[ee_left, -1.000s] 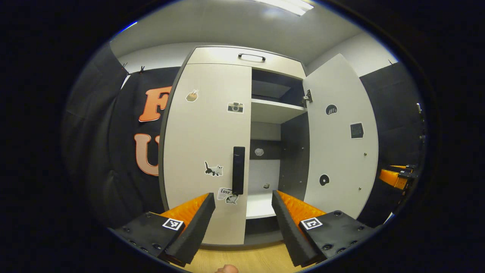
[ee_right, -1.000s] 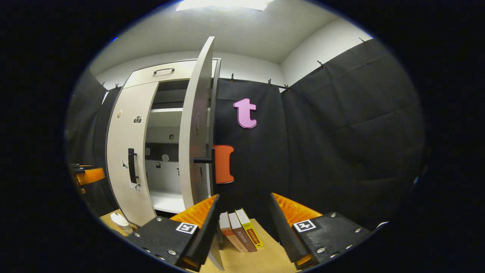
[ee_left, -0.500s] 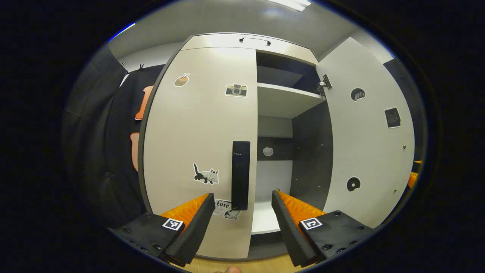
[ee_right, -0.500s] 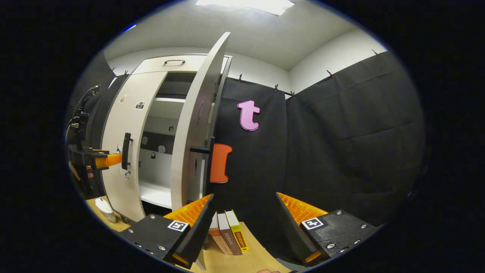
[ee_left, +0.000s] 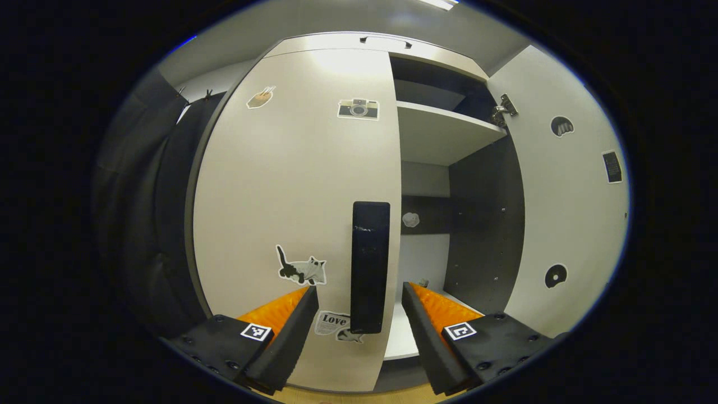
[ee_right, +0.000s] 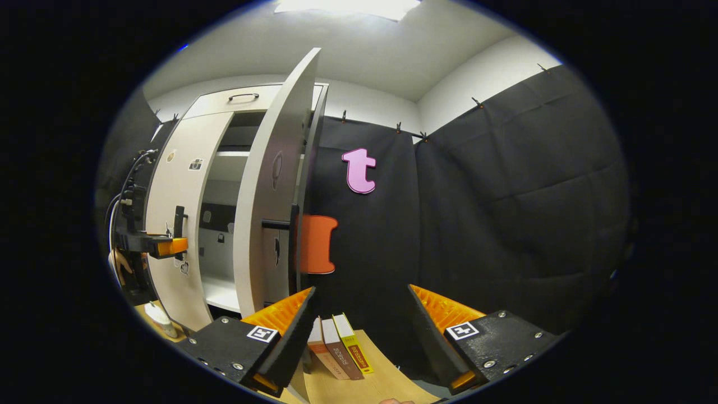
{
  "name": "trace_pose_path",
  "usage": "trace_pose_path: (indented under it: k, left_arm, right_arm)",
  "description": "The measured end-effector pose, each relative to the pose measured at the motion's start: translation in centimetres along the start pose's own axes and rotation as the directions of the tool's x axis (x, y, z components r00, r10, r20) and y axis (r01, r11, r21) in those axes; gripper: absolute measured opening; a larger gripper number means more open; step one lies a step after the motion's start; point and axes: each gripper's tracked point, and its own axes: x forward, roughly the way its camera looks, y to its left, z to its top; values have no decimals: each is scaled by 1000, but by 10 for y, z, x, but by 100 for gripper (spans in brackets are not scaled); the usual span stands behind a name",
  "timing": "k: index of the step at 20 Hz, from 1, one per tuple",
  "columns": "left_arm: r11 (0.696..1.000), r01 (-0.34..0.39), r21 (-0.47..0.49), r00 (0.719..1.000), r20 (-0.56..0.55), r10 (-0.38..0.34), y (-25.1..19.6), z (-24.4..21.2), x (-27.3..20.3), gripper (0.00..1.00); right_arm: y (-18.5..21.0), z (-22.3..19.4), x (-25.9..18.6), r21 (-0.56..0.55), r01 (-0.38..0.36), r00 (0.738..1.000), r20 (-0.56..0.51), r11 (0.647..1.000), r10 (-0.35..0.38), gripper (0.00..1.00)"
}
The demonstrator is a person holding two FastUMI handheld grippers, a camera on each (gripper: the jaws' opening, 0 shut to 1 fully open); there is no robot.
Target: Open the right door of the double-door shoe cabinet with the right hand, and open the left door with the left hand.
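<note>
Left door [ee_left: 291, 185] shut, handle [ee_left: 369, 266] framed between parted left tool [ee_left: 359, 314] fingers for gripping; right door [ee_right: 272, 185] swung open, right tool [ee_right: 359, 320] spread, empty.

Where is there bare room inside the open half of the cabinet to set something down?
The lower shelf, between the shut left door and the dark side wall, looks bare. So does the upper shelf. The left gripper crowds the handle.

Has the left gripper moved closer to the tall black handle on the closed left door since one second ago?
Yes. The left gripper has advanced toward the tall black handle: the handle now looks larger and reaches down between the open fingers, as does the cat sticker.
</note>
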Motion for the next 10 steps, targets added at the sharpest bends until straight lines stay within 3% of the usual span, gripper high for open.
trace_pose_path:
  k: [4, 6, 7, 8, 9, 10]
  left_arm:
    - [1000, 6, 14, 1000, -22, -6, -2, -8, 9, 92]
    - [1000, 10, 14, 1000, -26, -10, -4, -9, 12, 75]
    - [1000, 7, 18, 1000, -26, -6, -3, -10, 12, 69]
    - [1000, 4, 23, 1000, -27, -4, -2, -10, 13, 64]
    - [1000, 11, 19, 1000, -28, -11, -4, -11, 15, 64]
    - [999, 35, 9, 999, -33, -34, -9, -13, 15, 53]
  right_arm:
    - [-1, 0, 3, 23, 4, 1000, 11, 1000, -4, 93]
    - [-1, -2, 5, 25, 7, 1000, 8, 1000, -8, 97]
    - [0, -4, 5, 26, 6, 1000, 2, 1000, -6, 93]
    - [1, -6, 6, 27, 2, 1000, -3, 1000, -2, 97]
    - [2, -8, 6, 26, -1, 1000, -7, 1000, 1, 93]
    - [2, -10, 7, 25, -2, 1000, -9, 1000, 2, 93]
